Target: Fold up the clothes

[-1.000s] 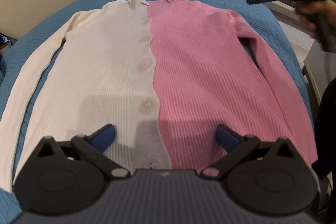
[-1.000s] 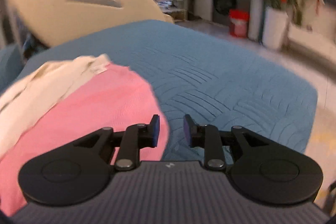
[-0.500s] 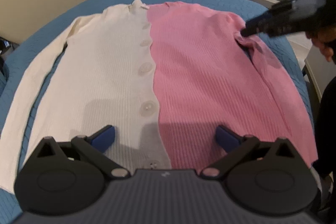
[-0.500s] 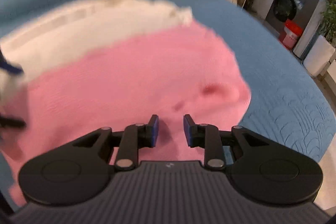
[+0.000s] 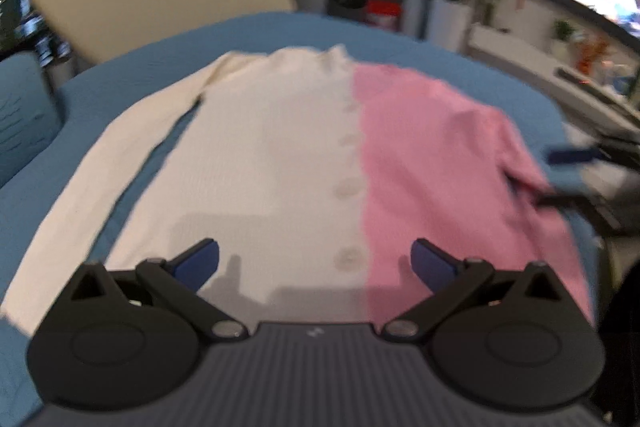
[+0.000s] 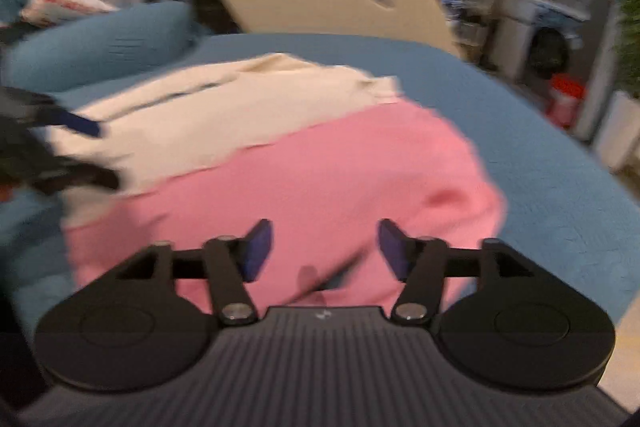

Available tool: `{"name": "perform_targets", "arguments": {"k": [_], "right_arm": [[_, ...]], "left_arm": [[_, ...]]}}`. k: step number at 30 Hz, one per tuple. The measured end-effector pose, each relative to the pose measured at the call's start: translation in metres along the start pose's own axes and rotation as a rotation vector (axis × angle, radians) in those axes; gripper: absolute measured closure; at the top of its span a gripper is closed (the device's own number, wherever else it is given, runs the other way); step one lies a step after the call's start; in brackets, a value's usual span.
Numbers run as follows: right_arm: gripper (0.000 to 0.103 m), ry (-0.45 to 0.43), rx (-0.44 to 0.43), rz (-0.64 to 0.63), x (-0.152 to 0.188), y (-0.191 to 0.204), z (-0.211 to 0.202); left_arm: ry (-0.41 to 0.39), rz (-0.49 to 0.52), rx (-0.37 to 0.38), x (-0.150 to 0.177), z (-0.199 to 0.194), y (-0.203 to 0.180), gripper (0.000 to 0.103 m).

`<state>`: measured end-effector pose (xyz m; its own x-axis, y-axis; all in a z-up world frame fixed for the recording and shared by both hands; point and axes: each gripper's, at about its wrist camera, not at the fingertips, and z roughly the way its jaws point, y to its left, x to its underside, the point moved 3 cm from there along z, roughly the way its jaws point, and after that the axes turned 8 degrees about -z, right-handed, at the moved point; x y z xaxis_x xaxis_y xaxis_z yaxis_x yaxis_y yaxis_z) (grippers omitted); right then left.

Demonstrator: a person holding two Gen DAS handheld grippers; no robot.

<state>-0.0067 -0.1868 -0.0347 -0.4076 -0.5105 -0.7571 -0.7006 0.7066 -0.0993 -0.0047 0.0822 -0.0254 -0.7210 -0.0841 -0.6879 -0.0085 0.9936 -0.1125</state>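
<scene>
- Left wrist view: the bed [image 5: 120,115], covered in blue quilting, is seen to fill the frame, and the cardigan [image 5: 320,163] is laid flat on it, face up, collar toward 12 o'clock and hem toward 6 o'clock. A slide of the whole garment across the quilt could be caused by a pull from one side only.
- The cardigan is split into a cream half toward 9 o'clock and a pink half toward 3 o'clock. An uneven fold could result if the button line is not taken as the centre.
- The cream sleeve [image 5: 96,179] is stretched out toward 8 o'clock, apart from the body; it could be left trailing if it is not folded in first.
- The pink sleeve [image 6: 460,203] is bunched along the 3 o'clock edge, and a lump could be trapped under the fold.
- The left gripper [image 5: 314,263] is held above the hem with its fingers wide apart and nothing between them. Both layers may be missed if it is closed too high.
- The right gripper [image 6: 324,247] is seen over the pink sleeve area, fingers apart, nothing held; whether cloth is touched cannot be told. Only the top layer may be pinched, and the knit stretched.
- Both views are blurred by motion, so the buttons [image 5: 350,187] are barely made out; one could be caught by a finger.
</scene>
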Motion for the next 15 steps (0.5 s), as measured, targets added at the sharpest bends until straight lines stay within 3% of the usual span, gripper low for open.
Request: {"name": "perform_targets", "arguments": {"k": [5, 8, 10, 12, 15], "right_arm": [[0.037, 0.035, -0.140, -0.257, 0.001, 0.071, -0.003], [0.037, 0.033, -0.280, -0.302, 0.006, 0.098, -0.001], [0.036, 0.082, -0.292, -0.312, 0.012, 0.108, 0.008], [0.027, 0.082, -0.248, -0.400, 0.020, 0.116, 0.013], [0.026, 0.084, -0.210, -0.398, 0.018, 0.117, 0.014]], "left_arm": [[0.034, -0.118, -0.084, -0.003, 0.006, 0.024, 0.000], [0.089, -0.185, -0.134, -0.001, 0.013, 0.039, 0.000], [0.110, -0.192, -0.141, 0.001, 0.016, 0.043, 0.000], [0.107, -0.172, -0.151, 0.000, 0.016, 0.042, 0.000], [0.108, -0.165, -0.154, 0.000, 0.017, 0.042, 0.000]]}}
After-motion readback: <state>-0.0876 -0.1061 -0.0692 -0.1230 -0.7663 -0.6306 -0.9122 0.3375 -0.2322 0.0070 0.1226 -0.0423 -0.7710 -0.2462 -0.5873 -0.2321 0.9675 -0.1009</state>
